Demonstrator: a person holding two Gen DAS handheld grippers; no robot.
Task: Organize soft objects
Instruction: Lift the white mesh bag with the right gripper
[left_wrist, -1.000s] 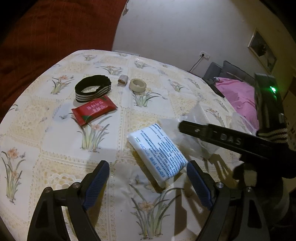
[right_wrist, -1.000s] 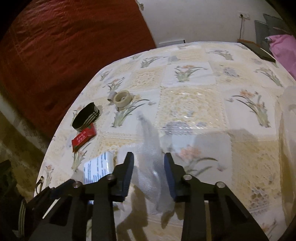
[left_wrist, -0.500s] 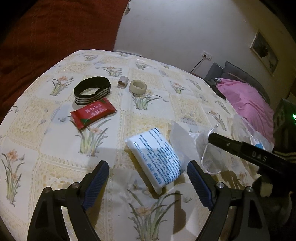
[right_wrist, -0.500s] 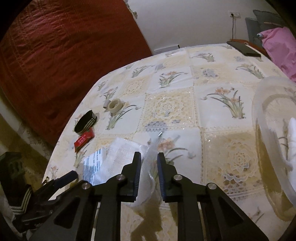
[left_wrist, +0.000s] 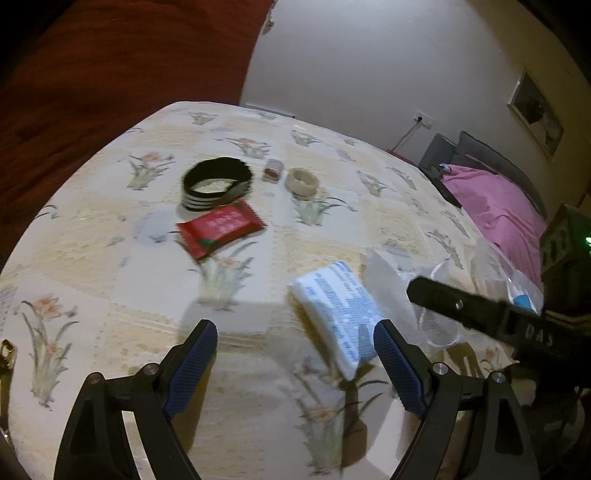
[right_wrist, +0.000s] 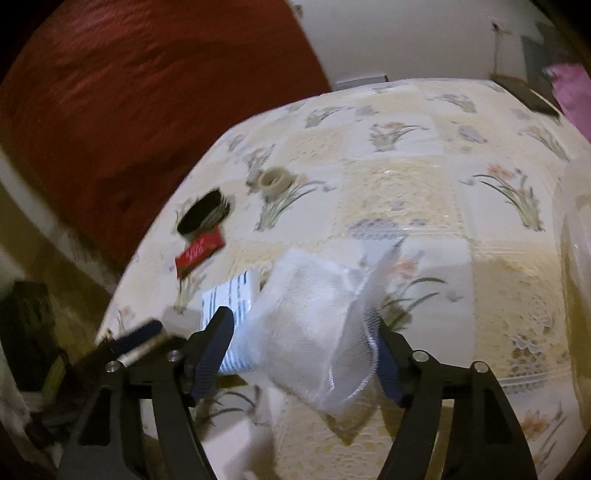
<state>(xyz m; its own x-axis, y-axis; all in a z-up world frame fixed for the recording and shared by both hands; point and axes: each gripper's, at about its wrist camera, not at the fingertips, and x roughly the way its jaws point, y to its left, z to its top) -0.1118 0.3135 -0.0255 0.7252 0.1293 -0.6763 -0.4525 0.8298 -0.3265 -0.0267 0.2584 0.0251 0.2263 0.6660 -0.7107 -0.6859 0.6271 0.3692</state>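
- Right gripper (right_wrist: 301, 349): jaws spread, mesh bag (right_wrist: 314, 332) draped between them, likely ready for filling.
- Left gripper (left_wrist: 295, 354): jaws spread, empty, beside tissue pack (left_wrist: 338, 314), probably next pick.

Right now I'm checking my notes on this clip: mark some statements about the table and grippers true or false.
1. The left gripper is open. True.
2. The red packet lies inside the striped band. False: it lies beside it, on the tablecloth.
3. The right gripper is shut tight. False: its jaws are spread, with the mesh bag between them.
4. The tape roll lies flat. True.
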